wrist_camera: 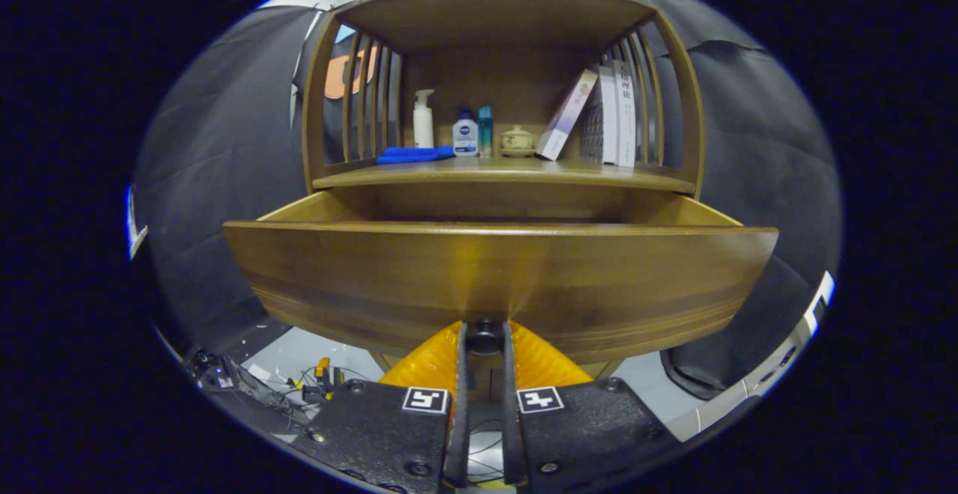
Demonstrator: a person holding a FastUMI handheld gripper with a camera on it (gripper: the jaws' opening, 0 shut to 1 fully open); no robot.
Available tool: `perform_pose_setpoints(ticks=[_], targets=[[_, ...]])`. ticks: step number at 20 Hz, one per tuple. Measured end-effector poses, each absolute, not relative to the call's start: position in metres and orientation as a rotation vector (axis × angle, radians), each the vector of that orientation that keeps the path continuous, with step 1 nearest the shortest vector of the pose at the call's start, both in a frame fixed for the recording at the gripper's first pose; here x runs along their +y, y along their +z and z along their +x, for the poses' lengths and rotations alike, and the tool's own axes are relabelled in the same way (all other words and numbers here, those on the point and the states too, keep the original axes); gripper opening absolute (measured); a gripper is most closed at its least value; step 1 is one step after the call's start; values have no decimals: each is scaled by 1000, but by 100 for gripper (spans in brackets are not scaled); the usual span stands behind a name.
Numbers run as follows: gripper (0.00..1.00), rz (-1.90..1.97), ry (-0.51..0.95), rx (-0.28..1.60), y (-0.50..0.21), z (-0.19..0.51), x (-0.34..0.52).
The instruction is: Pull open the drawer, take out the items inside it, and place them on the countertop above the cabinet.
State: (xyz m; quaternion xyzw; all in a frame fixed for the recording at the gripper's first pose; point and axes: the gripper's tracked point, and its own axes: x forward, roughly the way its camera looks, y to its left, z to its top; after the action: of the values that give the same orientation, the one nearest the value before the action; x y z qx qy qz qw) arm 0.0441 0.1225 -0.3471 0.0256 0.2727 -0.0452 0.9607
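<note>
A wooden drawer (494, 277) stands pulled out from the cabinet toward me, its front panel just ahead of the fingers. My gripper (485, 337) is shut on the small dark drawer knob (485, 331) at the bottom middle of that panel, one finger pressing on each side. The drawer's inside is hidden behind the front panel; I see only its side walls and back wall (494, 202). Above it is the countertop (509, 174) of the cabinet, a wooden shelf with slatted sides.
On the countertop lie a blue cloth (414, 154), a white pump bottle (423, 120), a small blue-capped bottle (465, 135), a teal tube (486, 131), a small ceramic pot (516, 140) and leaning books (599, 114). Cables and gear (247, 385) lie on the floor below left.
</note>
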Motion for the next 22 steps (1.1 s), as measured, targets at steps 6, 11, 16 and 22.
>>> perform_pose_setpoints(ticks=[6, 11, 16, 22], targets=[[21, 34, -51, 572, -346, 17, 131], [21, 4, -31, 587, -346, 3, 139], [32, 47, -40, 648, -334, -6, 141], [55, 94, 79, 645, -277, -7, 165]])
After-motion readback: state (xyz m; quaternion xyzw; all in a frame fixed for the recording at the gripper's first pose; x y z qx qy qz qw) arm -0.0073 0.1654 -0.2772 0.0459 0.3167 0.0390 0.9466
